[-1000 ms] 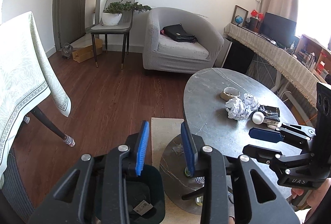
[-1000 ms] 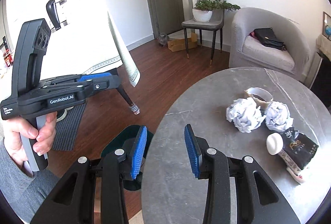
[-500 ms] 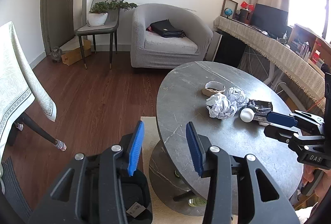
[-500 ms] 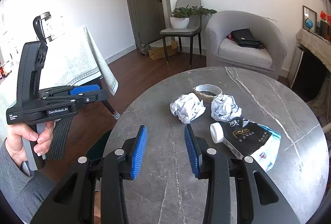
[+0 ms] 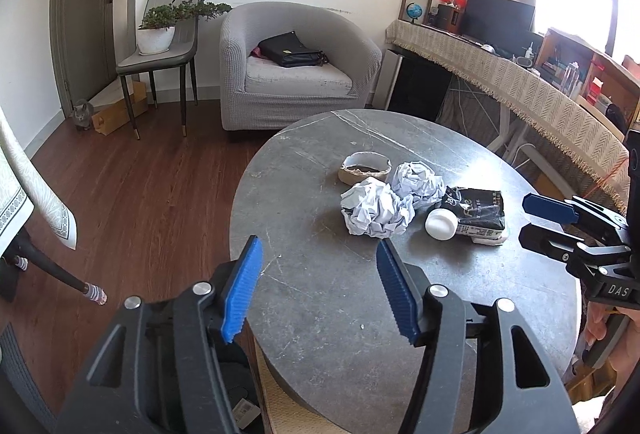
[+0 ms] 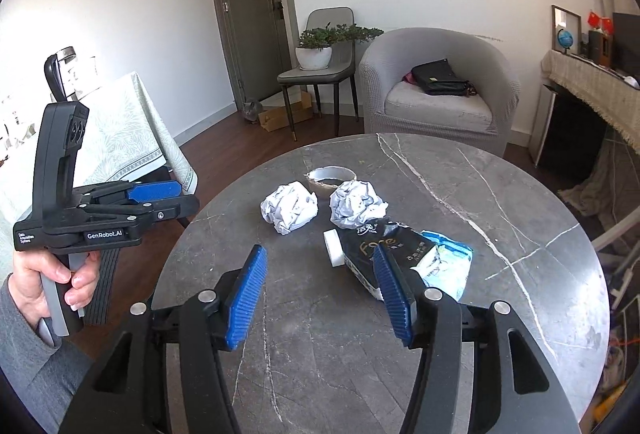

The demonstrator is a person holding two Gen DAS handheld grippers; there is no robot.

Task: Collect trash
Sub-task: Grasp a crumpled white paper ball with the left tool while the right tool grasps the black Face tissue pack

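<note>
Trash (image 5: 376,209) is sitting bunched on the grey surface (image 5: 320,298); left claw (image 5: 320,290) and right claw (image 6: 320,288) are hovering, both just widening, gripping nothing.

Matt marble table (image 5: 312,298), crumpled paper balls (image 5: 376,209)

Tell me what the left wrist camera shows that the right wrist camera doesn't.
Only the left wrist view shows the dark trash bin on the floor below the table edge, and the right tool from the side, open and empty. Only the right wrist view shows the left tool from the side, gripped by a hand, and the pouch's light blue end. Both show the round marble table, two crumpled paper balls, the tape roll, the black pouch with a white cap, and the grey armchair.
</note>
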